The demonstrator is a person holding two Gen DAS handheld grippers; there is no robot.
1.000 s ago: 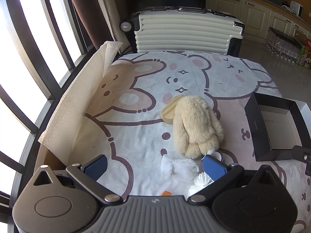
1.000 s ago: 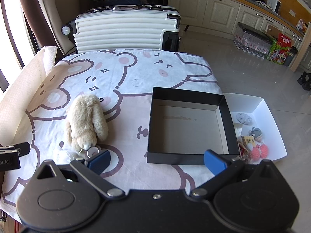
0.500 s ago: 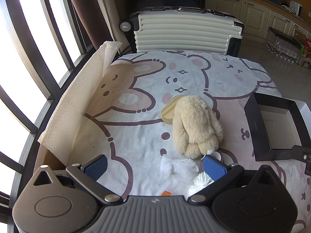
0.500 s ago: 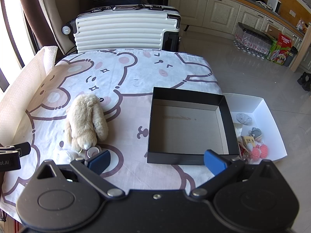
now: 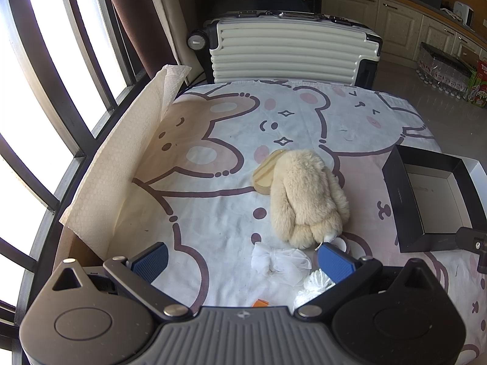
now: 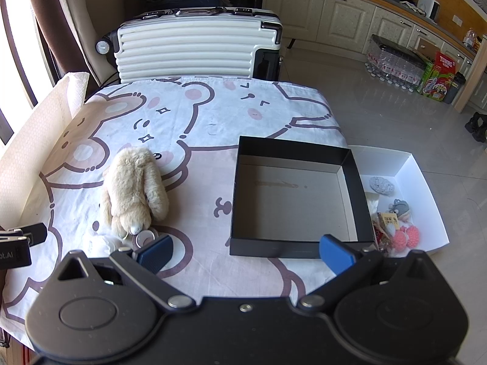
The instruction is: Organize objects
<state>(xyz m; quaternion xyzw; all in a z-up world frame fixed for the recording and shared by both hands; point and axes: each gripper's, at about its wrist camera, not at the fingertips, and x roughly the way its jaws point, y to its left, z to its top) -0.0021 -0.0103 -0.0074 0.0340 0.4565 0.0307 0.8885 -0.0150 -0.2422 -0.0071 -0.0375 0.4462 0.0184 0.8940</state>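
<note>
A cream plush rabbit (image 5: 307, 194) (image 6: 134, 188) lies on the cartoon-print cloth, partly covering a flat wooden disc (image 5: 266, 173). White gauzy bundles (image 5: 278, 261) and a small round tin (image 6: 146, 238) lie at its near end. An empty black box (image 6: 295, 200) (image 5: 432, 200) sits to the right. Beside it a white tray (image 6: 426, 188) holds small knitted trinkets (image 6: 398, 231). My left gripper (image 5: 243, 261) is open near the table's front edge, its right finger by the rabbit's near end. My right gripper (image 6: 245, 251) is open, in front of the black box. Neither holds anything.
A white ribbed suitcase (image 5: 289, 48) (image 6: 194, 48) stands behind the table. A paper towel sheet (image 5: 121, 158) rises along the left edge by the barred window (image 5: 45, 60). Bottled water packs and a red-green carton (image 6: 438, 73) stand on the tiled floor at right.
</note>
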